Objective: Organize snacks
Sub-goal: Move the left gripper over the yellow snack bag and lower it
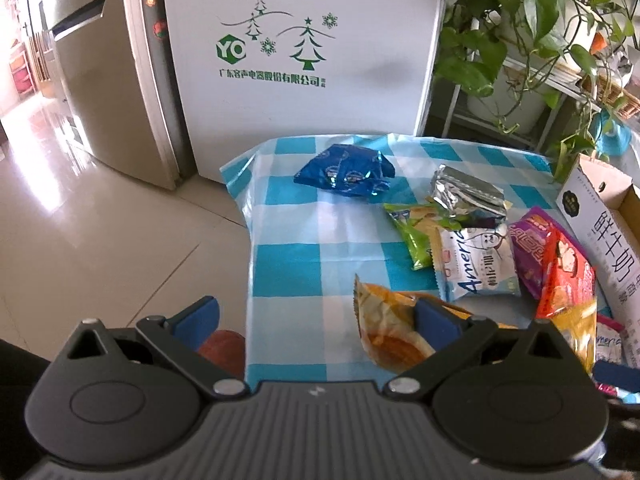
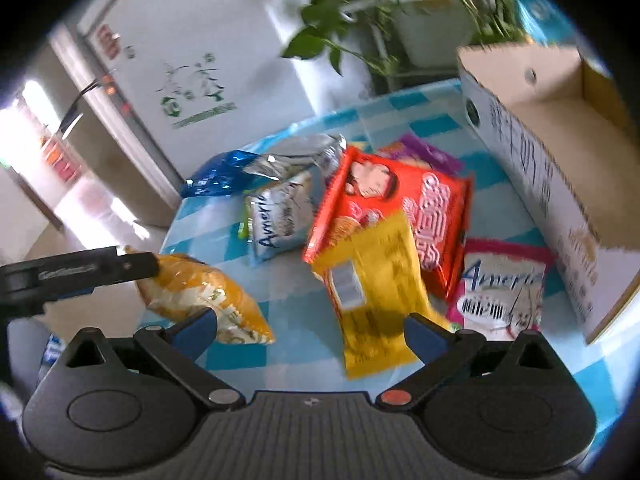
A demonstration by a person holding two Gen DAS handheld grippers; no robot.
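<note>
Snack packets lie on a table under a blue checked cloth (image 1: 304,248). My left gripper (image 1: 316,322) is open wide at the table's near left edge. An orange packet (image 1: 384,328) lies against the inside of its right finger. My right gripper (image 2: 310,334) is also open wide, with nothing pressed between its pads. A yellow packet (image 2: 376,292) lies flat between and just ahead of its fingertips. That yellow packet overlaps a red packet (image 2: 400,208). The orange packet (image 2: 200,292) sits at the left, with the left gripper's finger (image 2: 100,270) against it.
An open cardboard box (image 2: 560,160) stands at the right. Blue (image 1: 344,168), silver (image 1: 468,194), green (image 1: 416,232), white (image 1: 476,264) and purple (image 1: 528,248) packets lie mid-table, a pink one (image 2: 500,292) beside the box. A white appliance (image 1: 304,60) and a plant (image 1: 540,20) stand behind.
</note>
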